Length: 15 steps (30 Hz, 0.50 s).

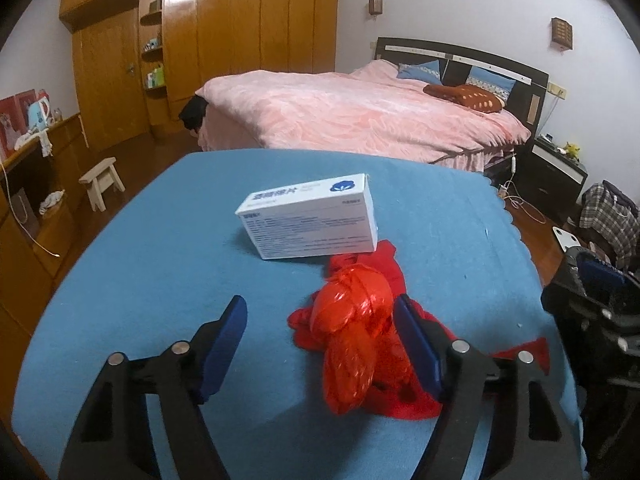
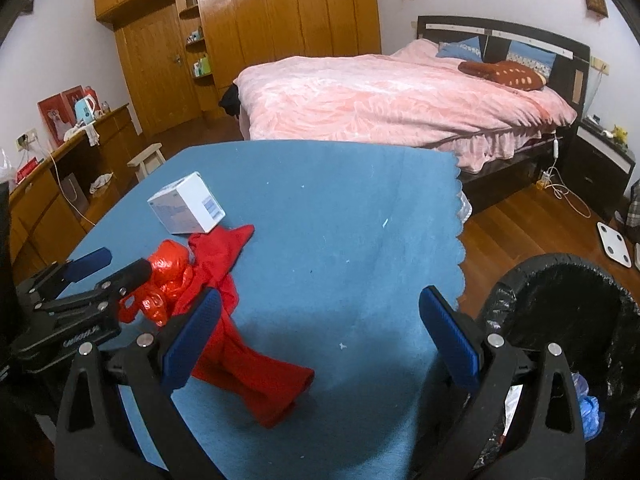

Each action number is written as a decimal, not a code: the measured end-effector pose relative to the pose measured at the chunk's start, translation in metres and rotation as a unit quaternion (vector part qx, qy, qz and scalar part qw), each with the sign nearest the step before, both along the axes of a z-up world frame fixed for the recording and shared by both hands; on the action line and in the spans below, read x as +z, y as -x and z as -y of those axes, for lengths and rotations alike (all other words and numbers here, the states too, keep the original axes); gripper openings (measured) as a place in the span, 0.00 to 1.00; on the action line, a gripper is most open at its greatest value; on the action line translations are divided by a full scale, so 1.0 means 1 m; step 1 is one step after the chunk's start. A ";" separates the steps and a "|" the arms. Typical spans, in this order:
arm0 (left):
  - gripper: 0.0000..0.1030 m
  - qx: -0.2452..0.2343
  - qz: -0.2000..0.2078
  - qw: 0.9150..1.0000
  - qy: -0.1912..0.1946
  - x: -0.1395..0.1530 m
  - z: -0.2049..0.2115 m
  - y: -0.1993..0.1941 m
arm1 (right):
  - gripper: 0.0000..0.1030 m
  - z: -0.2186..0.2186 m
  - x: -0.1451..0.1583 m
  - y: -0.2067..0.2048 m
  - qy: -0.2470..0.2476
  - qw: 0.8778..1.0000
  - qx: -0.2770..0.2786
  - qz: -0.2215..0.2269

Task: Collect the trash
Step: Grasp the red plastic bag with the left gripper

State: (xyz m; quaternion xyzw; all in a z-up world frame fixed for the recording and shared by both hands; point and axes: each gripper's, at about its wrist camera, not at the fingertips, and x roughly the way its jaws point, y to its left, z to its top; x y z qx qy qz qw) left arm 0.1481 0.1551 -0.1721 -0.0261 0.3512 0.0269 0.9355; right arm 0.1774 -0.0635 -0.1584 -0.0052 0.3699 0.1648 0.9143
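Lying crinkled and glossy between the spread left tongs [image 1: 320, 344], red bag [image 1: 352, 332], knotted into a lumpy bundle, long axis running away from the tongs toward box [image 1: 312, 216]; right pad touching or just beside it, left pad apart. Resting on soft matte red cloth [image 1: 404, 400] over fuzzy blue table [image 1: 160, 264]. White rectangular cardboard, long side across, just beyond the bag. Spread and empty, right tongs [image 2: 320, 332], above bare blue. Seen only from the right wrist: cloth's long tail [image 2: 260, 380] stretching toward the right tongs, round bin [image 2: 560, 320] lined with black film just right of them.
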 end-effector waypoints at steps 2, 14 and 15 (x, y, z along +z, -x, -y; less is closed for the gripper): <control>0.69 -0.001 -0.001 1.000 0.005 -0.002 0.002 -0.006 | 0.93 0.001 -0.003 -0.001 0.003 1.000 -0.001 -0.003; 0.39 -0.025 -0.015 0.999 0.030 -0.014 0.007 -0.015 | 0.93 0.005 -0.008 -0.004 0.005 1.000 -0.004 -0.007; 0.39 -0.023 -0.011 0.999 0.032 -0.011 0.005 -0.012 | 0.93 0.004 -0.008 -0.004 0.005 1.000 -0.004 -0.006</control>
